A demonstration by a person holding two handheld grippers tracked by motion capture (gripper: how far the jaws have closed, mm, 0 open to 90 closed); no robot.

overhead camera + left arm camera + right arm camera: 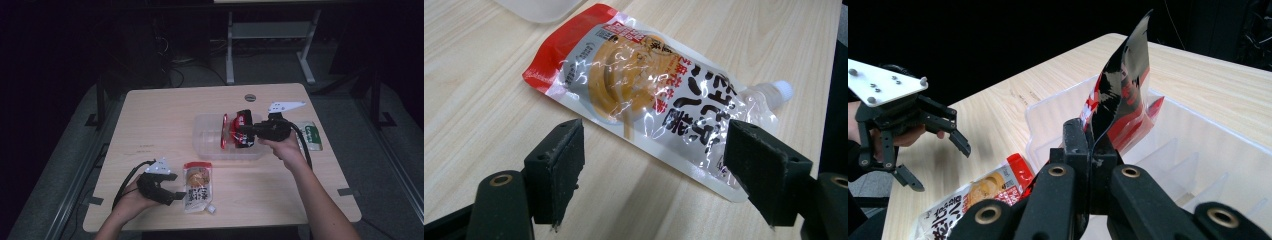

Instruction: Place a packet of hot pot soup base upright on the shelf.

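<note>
Meanwhile, the right gripper [239, 134] pinches a red-and-black packet [1120, 95] upright over the clear plastic tub [205, 142] at mid-table, seemingly to drop it inside, while the left gripper [177, 196], jaws spread, lines up on the noodle pouch [649, 95] lying near the front edge.

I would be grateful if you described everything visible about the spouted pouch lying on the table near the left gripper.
The spouted pouch is a glossy, crinkled plastic sachet, clear-edged, with a red band at one end, an orange noodle-like picture and dark lettering. A small white-capped spout sticks out of one corner at the other end. It looks sealed and lies flat on the pale wooden table, near its front edge. The left gripper hovers open over it, jaws astride its spout end, not visibly touching.
</note>
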